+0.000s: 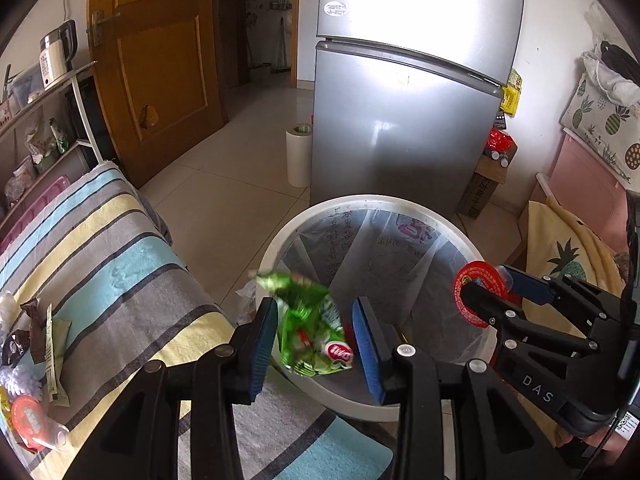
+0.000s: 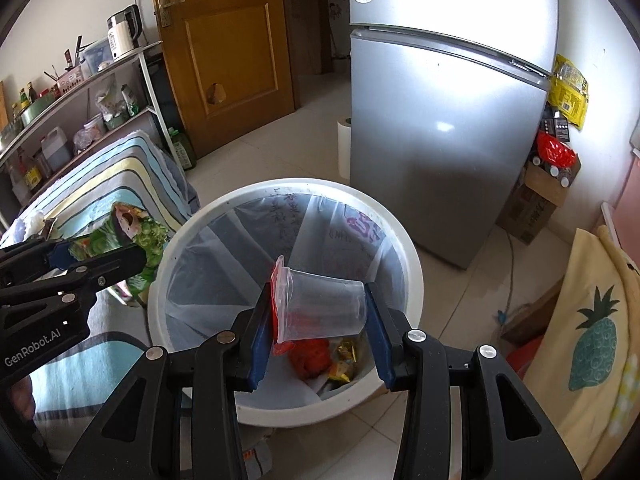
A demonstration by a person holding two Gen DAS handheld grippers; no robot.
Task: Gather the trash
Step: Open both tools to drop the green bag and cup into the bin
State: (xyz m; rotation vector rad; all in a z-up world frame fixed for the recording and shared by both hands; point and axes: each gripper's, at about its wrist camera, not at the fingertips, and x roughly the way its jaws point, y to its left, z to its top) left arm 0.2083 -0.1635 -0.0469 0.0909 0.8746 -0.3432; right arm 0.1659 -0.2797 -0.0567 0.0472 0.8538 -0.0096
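A crumpled green snack bag (image 1: 310, 332) sits pinched between the blue pads of my left gripper (image 1: 316, 316), over the near rim of a white round bin (image 1: 280, 248) lined with a clear bag. My right gripper (image 2: 320, 300) is shut on a clear plastic cup (image 2: 328, 308) lying sideways, its red lid (image 2: 276, 304) against the left pad, above the bin's (image 2: 412, 264) opening. Red and gold wrappers (image 2: 320, 358) lie at the bin's bottom. Each view shows the other gripper: the right one (image 1: 492, 292) with the red lid (image 1: 476, 280), the left one (image 2: 92, 252) with the green bag (image 2: 136, 236).
A striped cloth surface (image 1: 120, 248) at the left carries more wrappers (image 1: 24, 344) and a red-lidded cup (image 1: 32, 420). A silver fridge (image 1: 400, 120) stands behind the bin, with a paper roll (image 1: 298, 156) beside it. A yellow pineapple blanket (image 2: 592, 332) lies at the right and a shelf (image 2: 80, 120) at the left.
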